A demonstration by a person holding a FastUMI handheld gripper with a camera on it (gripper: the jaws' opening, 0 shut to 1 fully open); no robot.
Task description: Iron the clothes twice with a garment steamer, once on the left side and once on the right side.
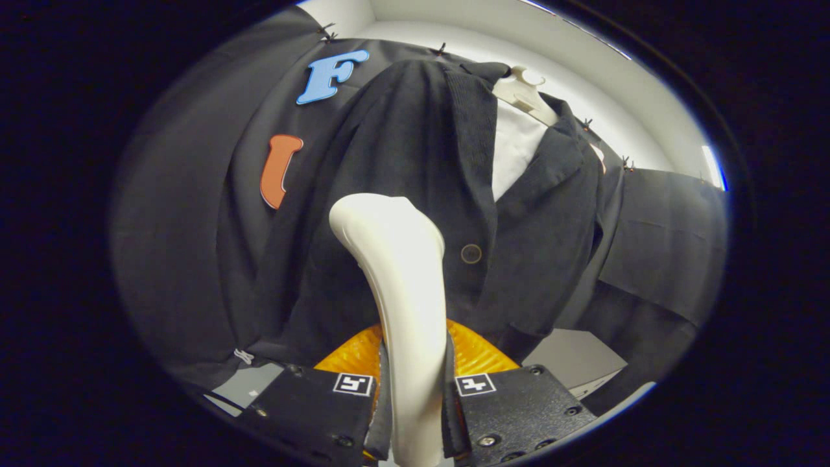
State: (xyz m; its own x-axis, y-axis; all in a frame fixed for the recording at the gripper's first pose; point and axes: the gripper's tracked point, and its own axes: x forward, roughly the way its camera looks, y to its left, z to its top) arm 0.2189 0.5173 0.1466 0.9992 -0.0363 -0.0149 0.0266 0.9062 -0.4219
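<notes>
The white garment steamer (pixel 399 285) stands upright between the fingers of the hand-held gripper (pixel 413 402), both pressing its handle; its long axis runs straight ahead, head curving toward the dark jacket (pixel 428 162). The jacket hangs on a white hanger (pixel 526 91) just beyond, button (pixel 471 253) beside the steamer head, white shirt (pixel 515 149) at the collar. Jacket cloth lies open either side.

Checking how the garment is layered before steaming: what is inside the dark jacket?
Inside the dark jacket, a white shirt shows at the open collar on a pale hanger. Lower down, the buttoned front hides it. The claw is shut on the steamer.
</notes>
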